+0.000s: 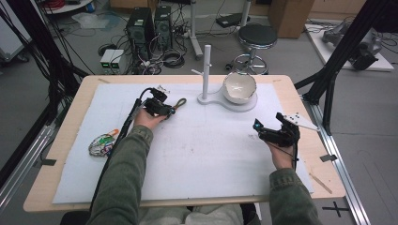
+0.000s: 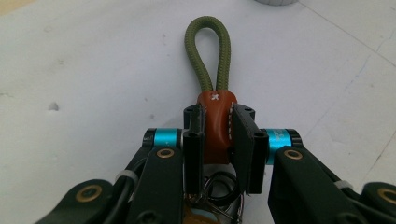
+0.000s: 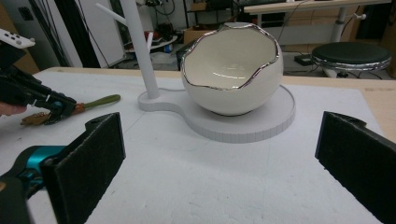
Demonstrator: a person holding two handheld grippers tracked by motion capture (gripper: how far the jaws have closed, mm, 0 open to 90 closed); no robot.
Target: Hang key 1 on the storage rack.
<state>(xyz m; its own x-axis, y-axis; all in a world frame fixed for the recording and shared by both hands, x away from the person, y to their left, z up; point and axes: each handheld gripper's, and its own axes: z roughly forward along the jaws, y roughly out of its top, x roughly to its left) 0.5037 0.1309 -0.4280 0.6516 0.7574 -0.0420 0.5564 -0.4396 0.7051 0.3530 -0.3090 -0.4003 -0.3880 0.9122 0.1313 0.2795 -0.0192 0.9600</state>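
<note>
My left gripper is shut on a keychain: its brown leather tab sits pinched between the two jaws, and an olive green cord loop sticks out ahead over the white mat. Metal key rings hang under the jaws. In the right gripper view the left gripper shows at the far left with the green loop pointing right. My right gripper hovers open at the mat's right side, jaws wide apart, facing an egg-shaped white bowl with a silver rim.
The bowl rests on a white base that carries a tall white post with side pegs. A bundle of coloured rings and keys lies at the mat's left. A stool and computers stand beyond the table.
</note>
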